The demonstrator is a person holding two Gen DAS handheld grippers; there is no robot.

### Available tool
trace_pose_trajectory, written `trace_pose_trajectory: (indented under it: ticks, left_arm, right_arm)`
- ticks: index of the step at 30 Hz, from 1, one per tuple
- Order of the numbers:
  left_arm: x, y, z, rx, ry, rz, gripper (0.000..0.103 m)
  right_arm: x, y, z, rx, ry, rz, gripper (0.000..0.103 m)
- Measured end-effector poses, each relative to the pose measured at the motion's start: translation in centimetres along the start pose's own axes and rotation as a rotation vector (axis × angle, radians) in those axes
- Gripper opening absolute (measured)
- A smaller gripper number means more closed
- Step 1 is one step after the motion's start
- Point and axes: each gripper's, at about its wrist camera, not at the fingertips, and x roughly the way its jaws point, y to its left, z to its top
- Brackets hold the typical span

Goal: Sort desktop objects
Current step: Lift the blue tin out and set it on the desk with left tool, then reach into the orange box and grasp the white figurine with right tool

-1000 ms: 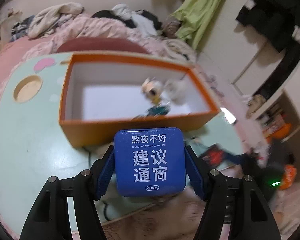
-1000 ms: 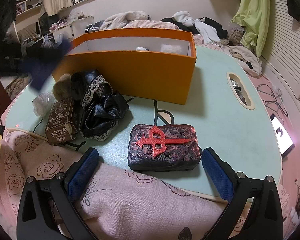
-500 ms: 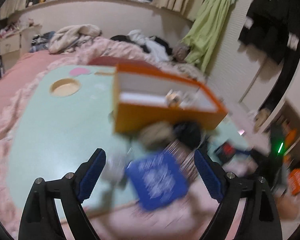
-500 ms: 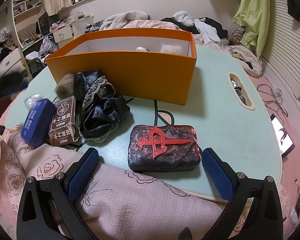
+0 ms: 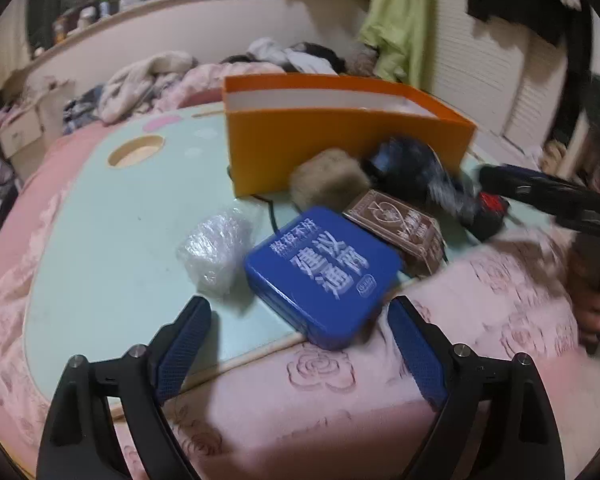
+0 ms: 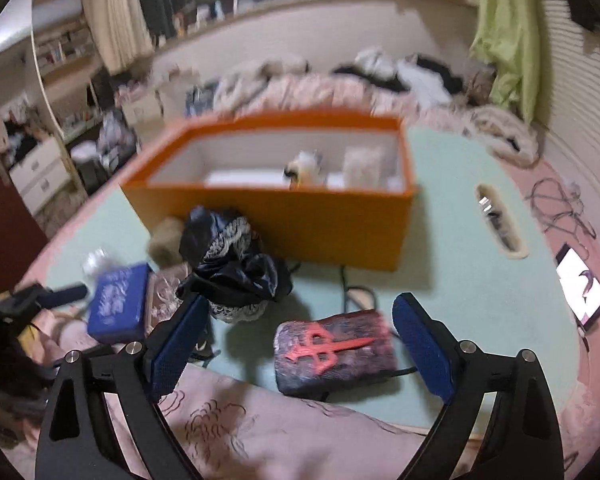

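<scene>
A blue tin (image 5: 322, 276) with white lettering lies flat at the table's near edge, free of my left gripper (image 5: 298, 316), which stands open just short of it. The tin (image 6: 118, 308) also shows at the left of the right wrist view. Beside it are a brown card box (image 5: 400, 228), a beige fluffy ball (image 5: 330, 180), crumpled clear plastic (image 5: 216, 248) and a black satin cloth (image 6: 236, 264). The orange box (image 6: 300, 216) stands behind with small items inside. My right gripper (image 6: 300, 308) hovers over a dark box with a red emblem (image 6: 332, 354); its jaws are closing, pads clear of it.
The pale green table (image 5: 100, 220) has a round hole (image 5: 136, 151) and a slot (image 6: 500, 220). A pink quilt (image 5: 340, 392) wraps its near edge. A black cable (image 6: 352, 292) runs from the orange box. A phone (image 6: 584, 288) lies at the right.
My left gripper let go of the blue tin, which dropped to the table edge by the brown box, and drew back open. The right gripper rose a little and its jaws narrowed slightly.
</scene>
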Motion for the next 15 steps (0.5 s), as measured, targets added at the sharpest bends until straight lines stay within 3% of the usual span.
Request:
trace_pose_trajectory:
  ticks: [1, 3, 5, 10, 11, 12, 14, 15]
  left_arm:
    - [0.1, -0.3, 0.0, 0.005, -0.007, 0.008, 0.089]
    - [0.1, -1.1, 0.0, 0.045, -0.013, -0.003, 0.070]
    - [0.1, -1.9, 0.3, 0.078, -0.012, -0.023, 0.058]
    - [1.1, -2.4, 1.7, 0.080, 0.007, -0.046, 0.056]
    - [1.3, -2.4, 1.9, 0.074, 0.009, -0.044, 0.060]
    - [1.5, -2.4, 2.0, 0.070, 0.011, -0.033, 0.075]
    - [1.7, -2.2, 1.6, 0.059, 0.020, 0.009, 0.095]
    - [1.7, -2.0, 1.4, 0.056, 0.017, 0.021, 0.097]
  right_arm:
    - [-1.0, -0.6, -0.2, 0.025, -0.050, -0.003, 0.094]
    - [-1.9, -1.7, 0.0, 0.075, -0.091, 0.009, 0.094]
    - [-2.7, -3.1, 0.6, 0.143, -0.124, 0.025, 0.094]
    - [-3.7, -4.3, 4.5, 0.225, -0.167, 0.073, 0.087]
    - [-3.4, -4.1, 5.4, 0.215, -0.154, 0.076, 0.086]
    - [-3.0, -3.6, 6.6, 0.196, -0.132, 0.072, 0.084]
    - [-2.0, -2.9, 8.2, 0.166, -0.091, 0.063, 0.079]
    - [-1.0, -2.2, 9.4, 0.149, -0.063, 0.063, 0.075]
